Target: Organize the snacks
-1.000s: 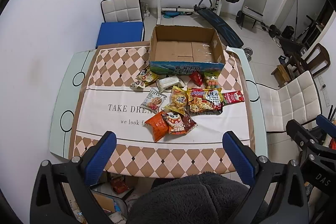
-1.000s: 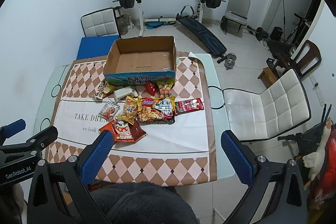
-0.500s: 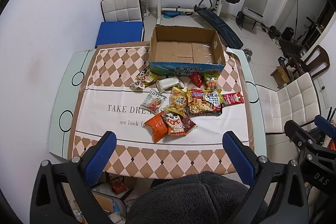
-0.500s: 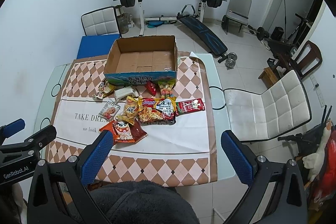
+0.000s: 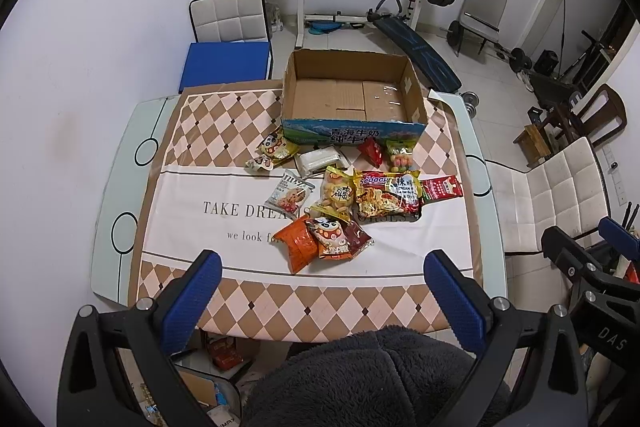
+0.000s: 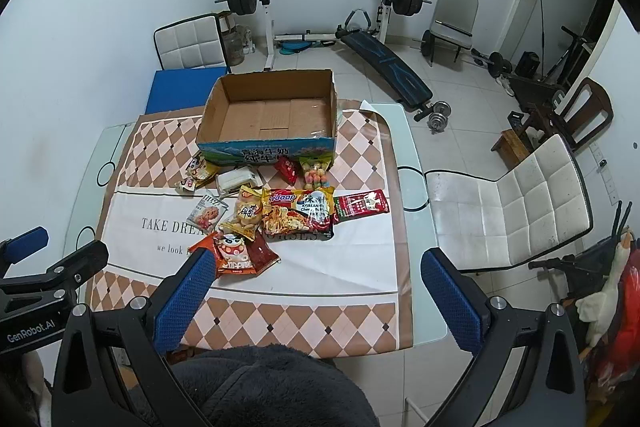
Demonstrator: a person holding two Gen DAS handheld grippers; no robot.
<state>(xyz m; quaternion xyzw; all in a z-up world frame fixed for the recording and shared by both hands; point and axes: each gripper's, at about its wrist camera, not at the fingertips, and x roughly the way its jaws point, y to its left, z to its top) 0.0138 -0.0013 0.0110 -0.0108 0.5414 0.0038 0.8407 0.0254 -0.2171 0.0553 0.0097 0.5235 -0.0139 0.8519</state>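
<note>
Snack pile (image 5: pixel 344 203): frame centre, on the table (image 5: pixel 120 195) before the empty cardboard box (image 5: pixel 352 95). Left gripper (image 5: pixel 320 287) and right gripper (image 6: pixel 316 283): jaws wide apart, empty, below the pile; left appears more squarely aligned.

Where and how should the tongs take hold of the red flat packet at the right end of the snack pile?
Grip the red packet across its short width near the free right end, coming from above. It lies flat on the cloth, and its left end meets the noodle bag, so the right tongs, wide open, look best placed.
</note>
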